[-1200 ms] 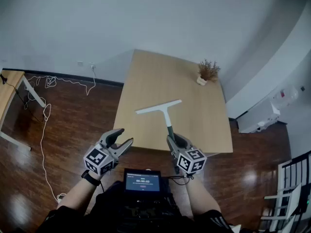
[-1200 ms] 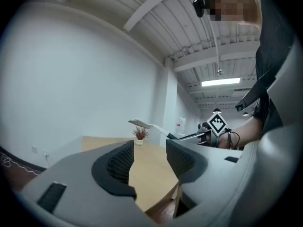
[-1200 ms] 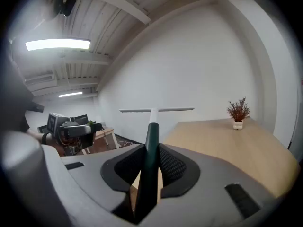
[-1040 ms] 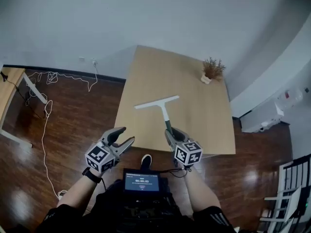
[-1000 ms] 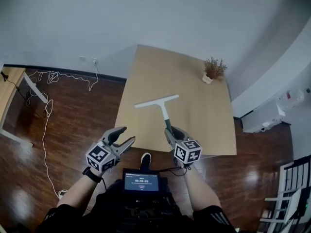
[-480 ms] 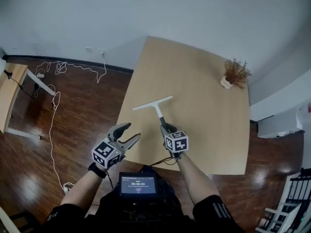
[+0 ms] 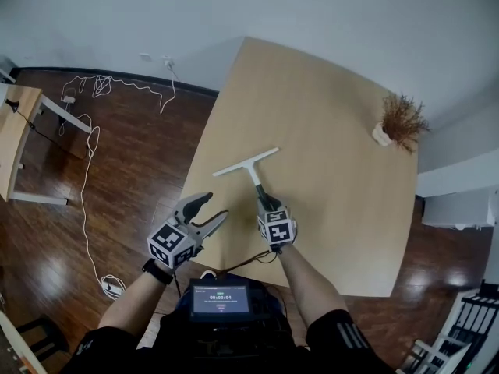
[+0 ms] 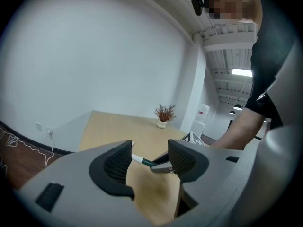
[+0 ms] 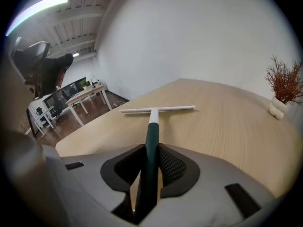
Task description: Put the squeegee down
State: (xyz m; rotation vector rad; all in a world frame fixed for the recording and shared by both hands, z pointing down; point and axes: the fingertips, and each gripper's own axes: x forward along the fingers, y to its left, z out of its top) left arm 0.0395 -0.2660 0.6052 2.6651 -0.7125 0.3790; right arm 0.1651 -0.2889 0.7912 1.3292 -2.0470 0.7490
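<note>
The squeegee (image 7: 251, 167) has a white T-shaped blade (image 9: 157, 109) and a dark green handle (image 9: 151, 145). My right gripper (image 7: 265, 205) is shut on that handle, holding the squeegee low over the near left part of the wooden table (image 7: 335, 123), blade pointing away from me. In the right gripper view both jaws press the handle's sides. My left gripper (image 7: 209, 213) hovers at the table's near left corner, open, with nothing between its fingers; through its gap I see the green handle (image 8: 146, 162) and the right gripper's jaw.
A small dried plant in a white pot (image 7: 399, 121) stands at the table's far right. White cables (image 7: 86, 154) trail over the dark wood floor on the left, beside another desk (image 7: 17, 131). A screen (image 7: 221, 298) hangs at the person's chest.
The person has stepped toward the table, so both grippers now reach over its near edge. The squeegee has travelled with the right gripper, blade lower over the wood. The left gripper stays open.
</note>
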